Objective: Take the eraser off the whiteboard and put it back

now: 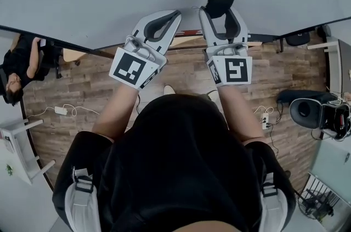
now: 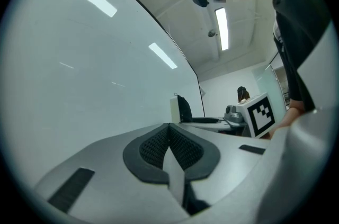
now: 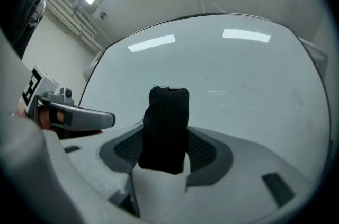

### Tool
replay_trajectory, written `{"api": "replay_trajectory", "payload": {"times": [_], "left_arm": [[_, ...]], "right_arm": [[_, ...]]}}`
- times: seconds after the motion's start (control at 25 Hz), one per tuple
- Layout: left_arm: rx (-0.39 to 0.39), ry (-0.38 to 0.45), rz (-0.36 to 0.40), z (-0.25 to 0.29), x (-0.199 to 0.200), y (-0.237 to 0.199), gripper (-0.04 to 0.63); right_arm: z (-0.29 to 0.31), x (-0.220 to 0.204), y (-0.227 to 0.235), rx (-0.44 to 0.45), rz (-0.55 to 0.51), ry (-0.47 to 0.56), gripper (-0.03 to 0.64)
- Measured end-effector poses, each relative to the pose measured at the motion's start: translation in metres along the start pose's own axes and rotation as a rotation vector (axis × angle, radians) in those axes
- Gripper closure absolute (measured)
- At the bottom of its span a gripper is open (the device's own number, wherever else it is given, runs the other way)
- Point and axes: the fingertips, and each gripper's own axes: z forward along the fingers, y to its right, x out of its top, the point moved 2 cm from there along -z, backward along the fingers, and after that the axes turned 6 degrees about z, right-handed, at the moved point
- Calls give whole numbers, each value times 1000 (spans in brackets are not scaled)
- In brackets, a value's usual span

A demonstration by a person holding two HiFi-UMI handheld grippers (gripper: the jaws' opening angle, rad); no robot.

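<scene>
Your right tongs (image 1: 221, 14) are clamped on the eraser (image 3: 165, 130), with the jaws set wide around its body. They hold it up in front of the whiteboard (image 3: 243, 74) and close to its surface, but no view shows whether it touches. Your left tongs (image 2: 169, 133) are closed on nothing and sit just beside the right ones, also facing the whiteboard.

The main risk is letting go too soon. If you open the jaws before the eraser sits flat against the whiteboard, nothing will hold it, and it will probably drop to the wooden floor (image 1: 82, 88) below.

Check which face leads. From the right gripper view the dark felt appears turned back toward you and the pale body sits lower in the jaws. If the wrong face meets the whiteboard, the eraser may not stick.

A tilted approach could also spoil the placement. One edge landing first may twist the eraser in the grip, so it ends up crooked or slides down the whiteboard when you release it.

Pull the jaws straight back from the whiteboard once they open, because a pad dragging along the eraser's side could peel it off again.

Keep the left tongs out of the way. They are near enough that a sideways drift could knock the right ones or the eraser.
</scene>
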Motion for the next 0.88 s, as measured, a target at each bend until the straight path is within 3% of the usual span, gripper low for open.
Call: {"api": "replay_trajectory", "payload": {"times": [0.24,0.88], "left_arm": [[-6,3,-3,1,0,-1,601],[-34,15,-5,4,1,0,601]], "right_arm": [[5,0,8,-85,-30,8,390],[9,1,5,-129,-15,14,390]]}}
